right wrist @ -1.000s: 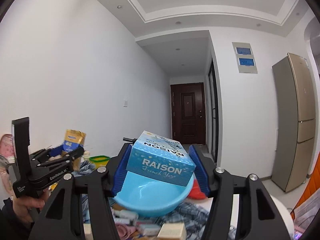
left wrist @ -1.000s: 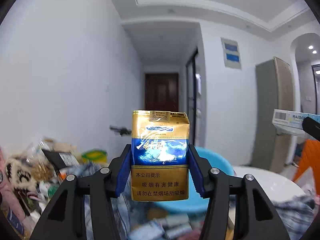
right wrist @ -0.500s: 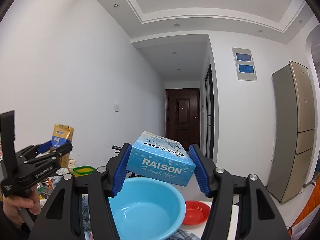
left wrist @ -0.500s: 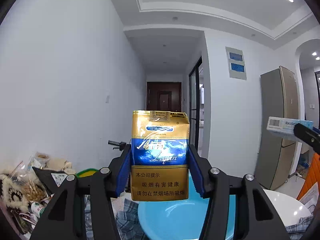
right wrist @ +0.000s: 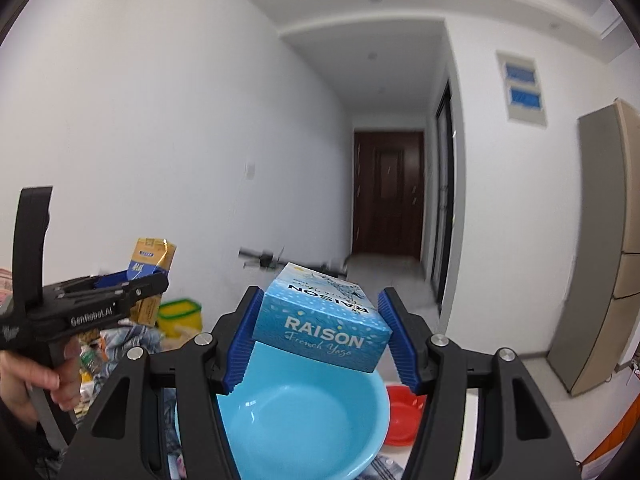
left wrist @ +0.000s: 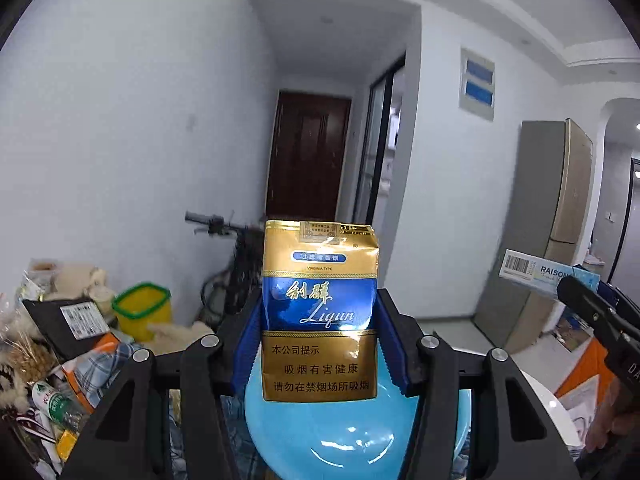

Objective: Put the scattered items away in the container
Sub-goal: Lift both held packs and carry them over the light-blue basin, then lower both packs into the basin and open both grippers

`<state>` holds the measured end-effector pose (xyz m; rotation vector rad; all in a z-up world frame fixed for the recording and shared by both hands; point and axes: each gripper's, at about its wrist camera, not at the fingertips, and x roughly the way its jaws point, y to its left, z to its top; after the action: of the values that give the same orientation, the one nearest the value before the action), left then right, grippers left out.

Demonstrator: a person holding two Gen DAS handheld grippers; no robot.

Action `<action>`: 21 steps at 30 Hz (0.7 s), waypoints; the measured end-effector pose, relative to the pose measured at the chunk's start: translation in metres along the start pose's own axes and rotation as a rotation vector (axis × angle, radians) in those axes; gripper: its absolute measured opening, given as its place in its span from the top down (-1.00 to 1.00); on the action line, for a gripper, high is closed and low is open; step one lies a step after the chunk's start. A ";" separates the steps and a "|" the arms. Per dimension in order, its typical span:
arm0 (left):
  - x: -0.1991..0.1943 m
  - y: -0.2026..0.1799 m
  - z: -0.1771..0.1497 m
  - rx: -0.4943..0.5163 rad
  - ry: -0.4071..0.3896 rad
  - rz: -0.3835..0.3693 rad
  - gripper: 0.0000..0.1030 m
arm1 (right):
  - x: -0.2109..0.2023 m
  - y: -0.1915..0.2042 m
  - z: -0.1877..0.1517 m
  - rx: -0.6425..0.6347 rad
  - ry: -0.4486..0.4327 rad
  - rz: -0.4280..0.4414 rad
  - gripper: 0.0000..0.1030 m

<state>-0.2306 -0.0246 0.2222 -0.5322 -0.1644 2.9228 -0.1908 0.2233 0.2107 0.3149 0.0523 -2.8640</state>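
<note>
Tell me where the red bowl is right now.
Right wrist view, lower right: the red bowl sits just right of the blue basin, behind the right tongs.

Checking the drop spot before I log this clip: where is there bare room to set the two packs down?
The round light-blue plastic basin lies bare inside, below both packs. The small red plastic bowl at its right also looks empty. Left of the basin it is crowded: plaid cloth, a yellow tub with green rim, bags and bottles.
</note>
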 end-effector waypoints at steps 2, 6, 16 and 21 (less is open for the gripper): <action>0.014 -0.002 0.010 0.014 0.050 0.005 -0.08 | 0.014 -0.007 0.012 0.029 0.073 0.032 -0.13; 0.048 -0.010 0.023 0.005 0.175 -0.001 -0.08 | 0.047 -0.024 0.035 0.108 0.235 0.103 -0.13; 0.105 -0.025 0.022 0.044 0.409 -0.032 -0.08 | 0.103 -0.047 0.053 0.140 0.487 0.146 -0.13; 0.130 -0.031 0.016 0.081 0.487 -0.041 -0.08 | 0.132 -0.044 0.039 0.157 0.597 0.140 -0.13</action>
<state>-0.3520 0.0285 0.1967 -1.1802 0.0063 2.6482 -0.3344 0.2297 0.2201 1.1417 -0.0802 -2.5392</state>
